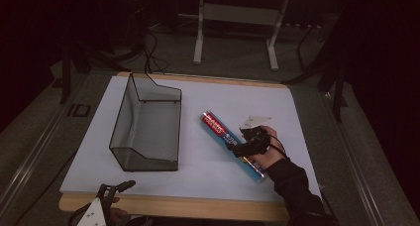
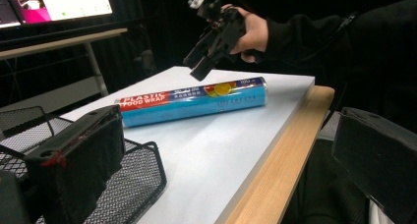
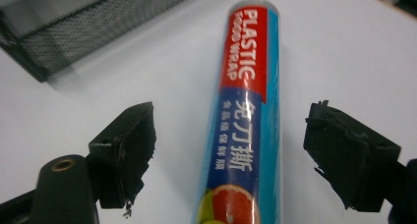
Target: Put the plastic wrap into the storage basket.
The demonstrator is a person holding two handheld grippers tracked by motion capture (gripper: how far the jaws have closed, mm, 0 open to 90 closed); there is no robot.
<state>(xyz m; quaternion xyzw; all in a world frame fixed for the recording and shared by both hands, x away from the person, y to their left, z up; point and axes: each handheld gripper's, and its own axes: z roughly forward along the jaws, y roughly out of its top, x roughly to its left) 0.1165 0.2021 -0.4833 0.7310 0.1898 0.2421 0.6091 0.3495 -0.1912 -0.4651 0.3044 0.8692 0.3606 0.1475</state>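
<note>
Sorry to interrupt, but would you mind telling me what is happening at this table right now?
A person holds a gripper in each hand. The right gripper hovers open over a plastic wrap box lying on the white table, a jaw on each side, not yet touching. The left gripper waits open at the near edge, beside a black mesh basket.

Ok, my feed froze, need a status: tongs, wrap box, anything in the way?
Right tongs open, poised over the blue-and-red plastic wrap box. Left tongs open at table's near edge. Box flat on white tabletop, beside the black mesh basket; path clear.
</note>
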